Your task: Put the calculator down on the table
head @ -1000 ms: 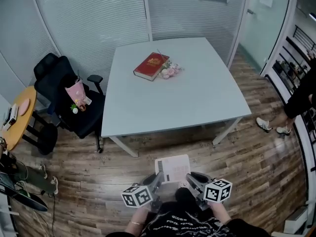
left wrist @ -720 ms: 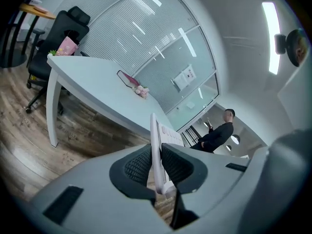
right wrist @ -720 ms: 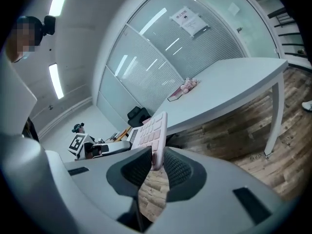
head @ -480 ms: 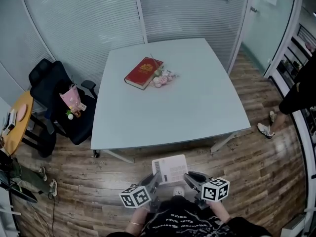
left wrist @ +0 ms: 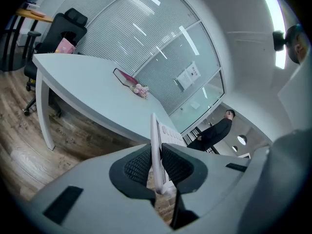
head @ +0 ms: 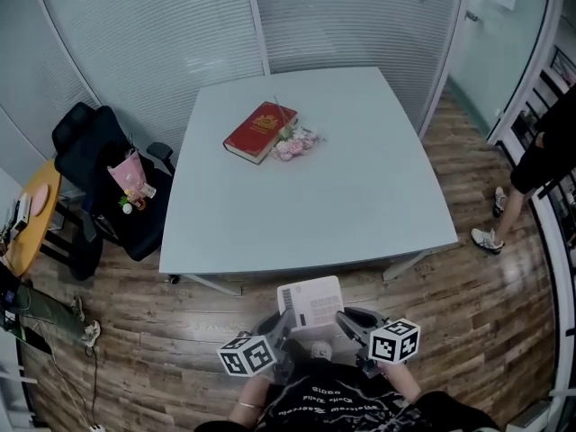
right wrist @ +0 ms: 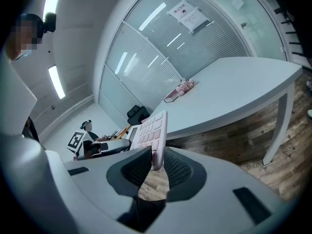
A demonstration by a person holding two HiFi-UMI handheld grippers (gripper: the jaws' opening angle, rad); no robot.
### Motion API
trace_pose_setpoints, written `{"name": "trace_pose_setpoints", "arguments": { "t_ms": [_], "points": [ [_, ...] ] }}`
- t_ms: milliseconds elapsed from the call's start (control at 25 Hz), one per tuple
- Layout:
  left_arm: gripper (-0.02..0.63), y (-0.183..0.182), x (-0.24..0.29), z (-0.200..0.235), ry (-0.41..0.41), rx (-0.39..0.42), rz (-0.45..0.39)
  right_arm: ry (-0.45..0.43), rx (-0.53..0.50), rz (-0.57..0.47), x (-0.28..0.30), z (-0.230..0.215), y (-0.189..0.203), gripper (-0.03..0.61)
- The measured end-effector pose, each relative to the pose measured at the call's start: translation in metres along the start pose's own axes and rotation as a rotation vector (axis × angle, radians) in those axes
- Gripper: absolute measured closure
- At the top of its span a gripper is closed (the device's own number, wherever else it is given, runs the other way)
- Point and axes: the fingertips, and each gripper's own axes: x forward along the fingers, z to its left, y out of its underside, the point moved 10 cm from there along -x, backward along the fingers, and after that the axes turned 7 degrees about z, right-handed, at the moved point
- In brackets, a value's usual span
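Observation:
A pale pink calculator is held level between both grippers, in the air just short of the near edge of the light grey table. My left gripper is shut on its left edge, and in the left gripper view the calculator shows edge-on between the pads. My right gripper is shut on its right edge; in the right gripper view the calculator shows its keys, with the left gripper beyond it.
A red book and pink flowers lie at the table's far left. A black office chair with a pink bag stands left of the table, next to a round wooden table. A person stands at the right.
Both grippers, with the calculator between them, have come closer to the table's near edge. The person at the right has shifted a little.

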Motion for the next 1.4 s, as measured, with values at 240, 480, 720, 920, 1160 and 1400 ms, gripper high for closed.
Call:
{"name": "trace_pose_setpoints", "arguments": {
  "t_ms": [240,480,720,920,1160,1400],
  "points": [
    [0.537,-0.020,0.015,0.002,0.001,0.025,0.016,0.005,0.034,-0.005,0.009,-0.009,-0.015,0.492],
    [0.537,-0.045,0.040,0.017,0.035,0.018,0.042,0.053,0.039,-0.028,0.023,-0.019,-0.036,0.492],
    [0.537,-0.094,0.076,0.031,0.080,0.042,0.080,0.108,0.046,-0.047,0.046,-0.032,-0.076,0.492],
    [0.538,-0.136,0.103,0.048,0.111,0.052,0.127,0.167,0.037,-0.048,0.072,-0.039,-0.106,0.491],
    [0.538,-0.192,0.133,0.068,0.143,0.107,0.184,0.233,0.037,-0.050,0.107,-0.044,-0.142,0.488],
    [0.540,-0.222,0.156,0.089,0.164,0.062,0.241,0.287,0.067,-0.065,0.133,-0.050,-0.161,0.486]
  ]
}}
